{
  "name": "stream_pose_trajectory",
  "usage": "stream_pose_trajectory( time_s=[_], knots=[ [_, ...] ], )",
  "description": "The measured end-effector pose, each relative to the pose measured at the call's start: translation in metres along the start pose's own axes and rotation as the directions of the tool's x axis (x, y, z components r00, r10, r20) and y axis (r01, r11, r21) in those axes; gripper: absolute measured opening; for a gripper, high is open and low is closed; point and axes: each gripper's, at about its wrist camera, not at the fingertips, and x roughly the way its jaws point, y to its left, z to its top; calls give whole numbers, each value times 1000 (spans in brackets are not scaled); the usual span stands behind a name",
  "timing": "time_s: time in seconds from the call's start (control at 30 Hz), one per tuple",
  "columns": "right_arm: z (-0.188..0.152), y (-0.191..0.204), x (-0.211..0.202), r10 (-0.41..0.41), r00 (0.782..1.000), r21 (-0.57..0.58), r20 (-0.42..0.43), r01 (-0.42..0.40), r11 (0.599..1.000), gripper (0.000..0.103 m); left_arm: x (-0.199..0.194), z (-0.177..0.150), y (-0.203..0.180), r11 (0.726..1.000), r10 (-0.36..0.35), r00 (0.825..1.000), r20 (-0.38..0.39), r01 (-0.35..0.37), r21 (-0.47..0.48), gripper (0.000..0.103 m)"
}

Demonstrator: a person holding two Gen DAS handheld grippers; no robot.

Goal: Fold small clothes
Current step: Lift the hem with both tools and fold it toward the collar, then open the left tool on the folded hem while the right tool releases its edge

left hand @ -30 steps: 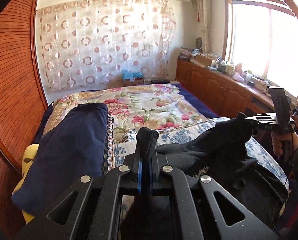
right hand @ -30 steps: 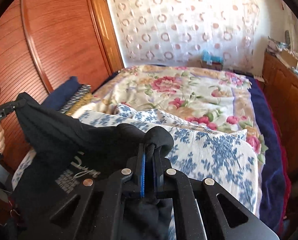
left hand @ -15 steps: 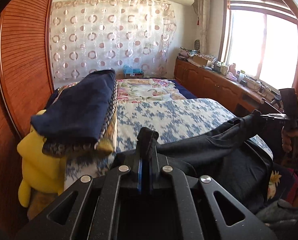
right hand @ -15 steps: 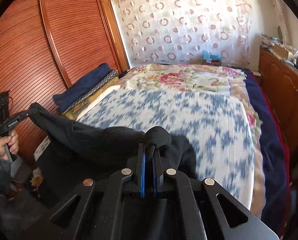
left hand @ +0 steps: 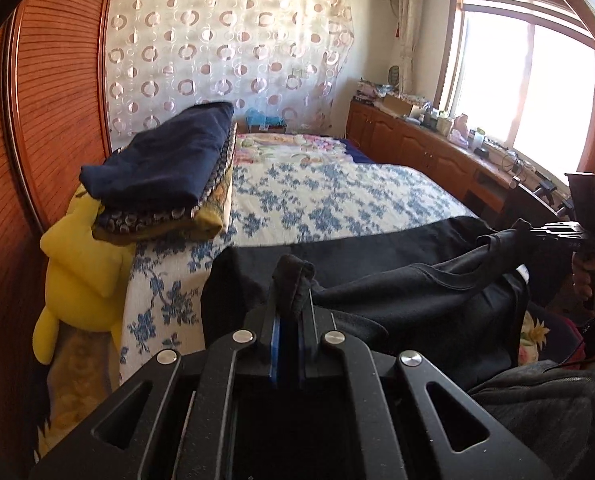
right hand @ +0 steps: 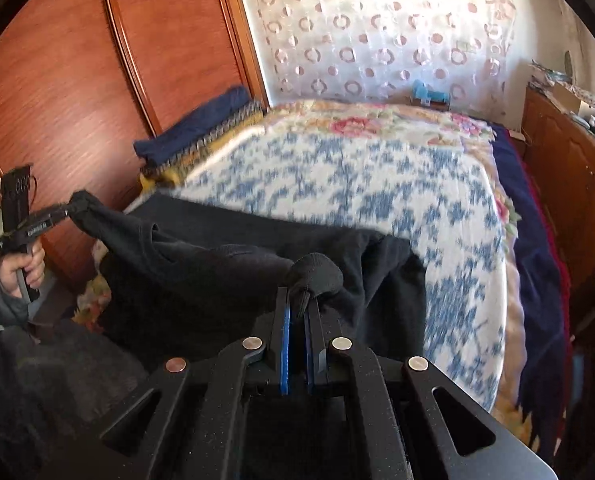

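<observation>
A black garment (left hand: 397, 280) hangs stretched between my two grippers over the near edge of the bed; it also shows in the right wrist view (right hand: 217, 264). My left gripper (left hand: 291, 300) is shut on a bunched corner of it. My right gripper (right hand: 303, 300) is shut on the other bunched corner. Each gripper appears in the other's view: the right one (left hand: 537, 232) at the right edge, the left one (right hand: 63, 212) at the left, both pinching the cloth. The garment's far edge lies on the blue-and-white floral bedspread (left hand: 329, 196).
A stack of folded dark blue and patterned clothes (left hand: 169, 168) sits on the bed's left side above a yellow plush toy (left hand: 81, 268). A wooden wardrobe (right hand: 77, 80) stands left. A wooden cabinet (left hand: 417, 148) with clutter runs under the window at the right.
Both grippers have drawn back toward the foot of the bed and lowered, pulling the black garment with them. The garment is now spread wider, its far edge lying on the bedspread.
</observation>
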Motion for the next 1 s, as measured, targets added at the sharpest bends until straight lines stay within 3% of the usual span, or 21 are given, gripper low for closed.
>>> stream_pose_trajectory(
  time_s=[0.23,0.37,0.43,0.5,0.63,0.73,0.8,1.0],
  knots=[
    [-13,0,25,-29,996,14,-89,31,999,5,21,-18,4,1000,-8,998,-65,6,-20,6],
    [-12,4,25,-33,995,0,-96,33,999,5,18,-19,0,1000,18,998,-52,-17,17,17],
    [-10,3,26,-38,995,-2,-94,38,999,5,13,-17,-3,999,27,999,-37,-26,33,27],
    [-8,4,27,-40,994,-9,-98,40,999,5,9,-13,-2,1000,12,1000,-20,-12,28,55],
    [-12,4,26,-57,994,-23,-90,55,998,12,6,-8,0,999,28,1000,-4,-28,24,76],
    [-9,5,19,-75,994,-31,-75,72,997,17,8,-7,5,1000,13,1000,-9,-13,4,77],
    [-8,2,11,-98,994,-31,-50,97,995,38,10,-5,6,1000,16,1000,-11,-16,-2,77],
    [5,-5,2,-138,990,-18,29,139,990,41,21,-2,14,999,30,999,-28,-31,-20,77]
  ],
)
